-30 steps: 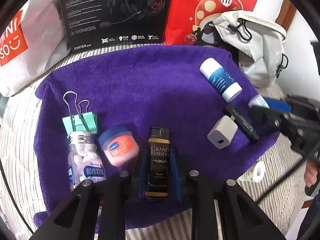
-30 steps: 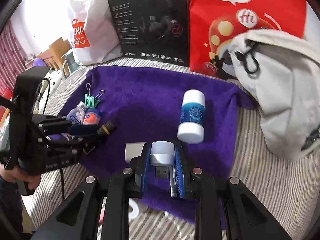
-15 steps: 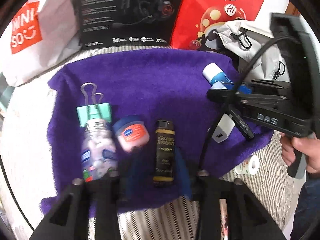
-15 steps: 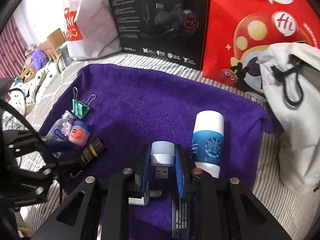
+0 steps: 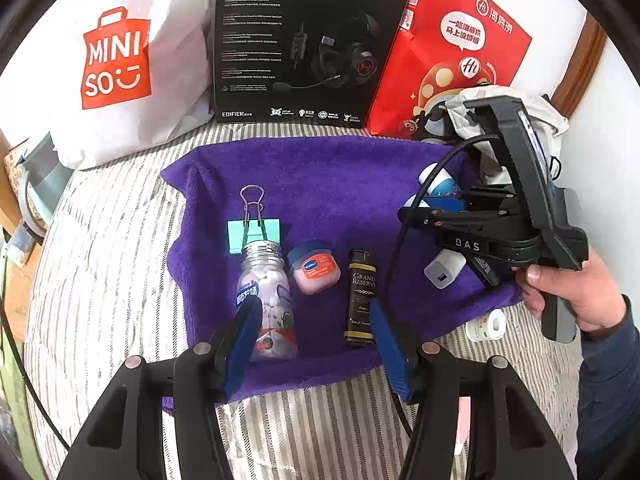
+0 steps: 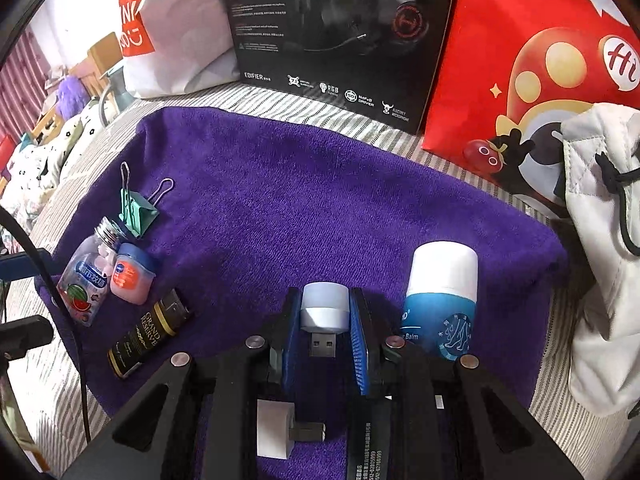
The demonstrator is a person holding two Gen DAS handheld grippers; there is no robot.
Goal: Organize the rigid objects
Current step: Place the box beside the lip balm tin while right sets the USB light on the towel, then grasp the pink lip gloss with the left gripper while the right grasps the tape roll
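Four small things sat lined up by the near-left edge of the purple towel: binder clip, mint bottle, jar, black lighter. Left gripper hung spread wide and empty above the lighter, while the right gripper pinched a USB light beside the balm stick, with most of the towel's middle bare.

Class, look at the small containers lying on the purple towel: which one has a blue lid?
The small Vaseline jar, lying between the mint bottle and the black Grand Reserve lighter. The mint bottle's cap is silver; the foot balm tube's is white.
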